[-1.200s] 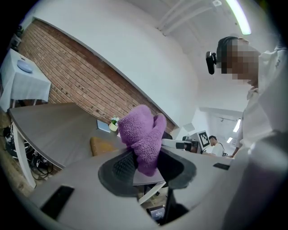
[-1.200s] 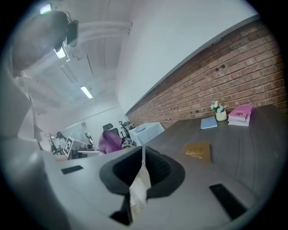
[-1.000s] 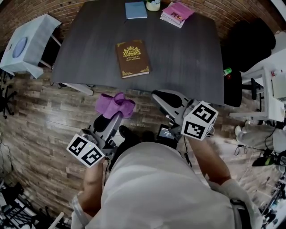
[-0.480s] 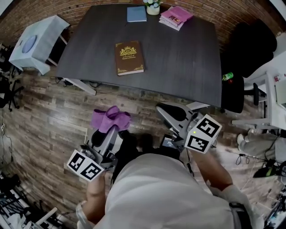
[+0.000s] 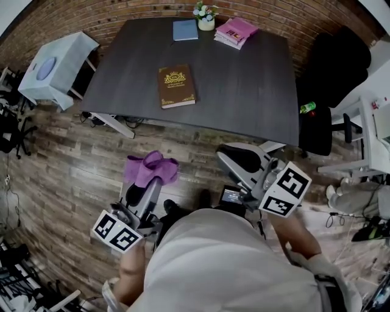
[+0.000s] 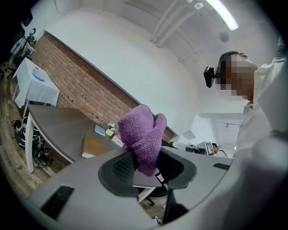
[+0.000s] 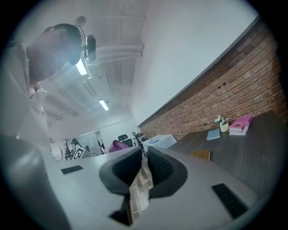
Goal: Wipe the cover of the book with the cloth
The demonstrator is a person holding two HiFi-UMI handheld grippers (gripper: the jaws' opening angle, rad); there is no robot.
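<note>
A brown book (image 5: pixel 177 86) with gold print lies flat on the dark table (image 5: pixel 244 79), left of its middle. My left gripper (image 5: pixel 148 183) is over the wooden floor, well short of the table's near edge. It is shut on a bunched purple cloth (image 5: pixel 150 169). In the left gripper view the cloth (image 6: pixel 141 132) bulges up out of that gripper (image 6: pixel 146 164), and the book (image 6: pixel 92 146) shows far behind. My right gripper (image 5: pixel 234 159) hangs at the same distance from the table. In its own view the right gripper (image 7: pixel 143 166) has its jaws almost together, with nothing between them.
At the table's far edge are a blue book (image 5: pixel 185 30), a small flower pot (image 5: pixel 206 17) and a pink stack of books (image 5: pixel 236 29). A white side table (image 5: pixel 56 61) stands to the left. A black chair (image 5: pixel 332 67) and a green bottle (image 5: pixel 308 108) are to the right.
The table and book have drawn away toward the top of the head view, and both grippers sit lower in it. Neither grip has changed.
</note>
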